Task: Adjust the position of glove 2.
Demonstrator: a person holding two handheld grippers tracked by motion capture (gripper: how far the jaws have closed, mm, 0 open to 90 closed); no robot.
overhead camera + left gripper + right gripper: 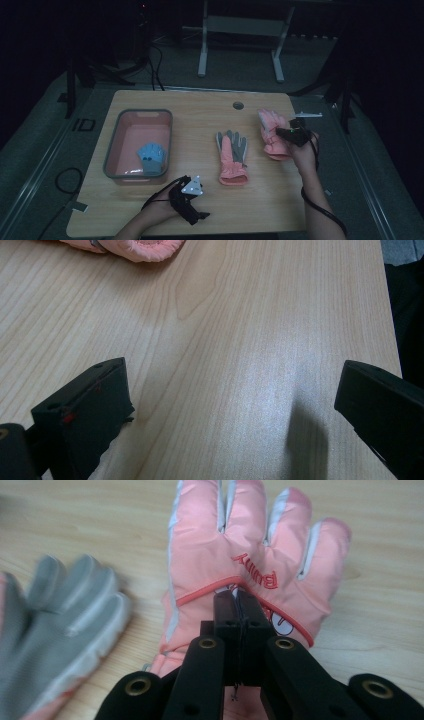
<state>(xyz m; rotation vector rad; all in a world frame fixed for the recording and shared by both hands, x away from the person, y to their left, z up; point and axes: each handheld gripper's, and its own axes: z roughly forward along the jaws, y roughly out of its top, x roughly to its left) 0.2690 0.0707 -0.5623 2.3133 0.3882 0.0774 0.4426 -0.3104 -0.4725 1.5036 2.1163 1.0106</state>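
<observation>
A pink glove [270,131] with "Bunny" stitched on its back [260,545] lies at the table's right side, fingers pointing away. My right gripper [290,132] sits on its back, its jaws pressed together [240,605] with the tips pinching the fabric by the orange piping. A second pink glove [232,157] lies palm up in the middle, showing its grey palm [55,625]. My left gripper [196,210] hovers open over bare wood near the front edge [232,395], holding nothing, and that glove's cuff [145,246] lies beyond it.
A pink bin [112,145] with a grey rim stands at the left of the wooden table [200,115], with a small blue glove [151,156] inside. A round cable hole [238,105] is near the far edge. Dark floor and a white frame [240,30] lie beyond.
</observation>
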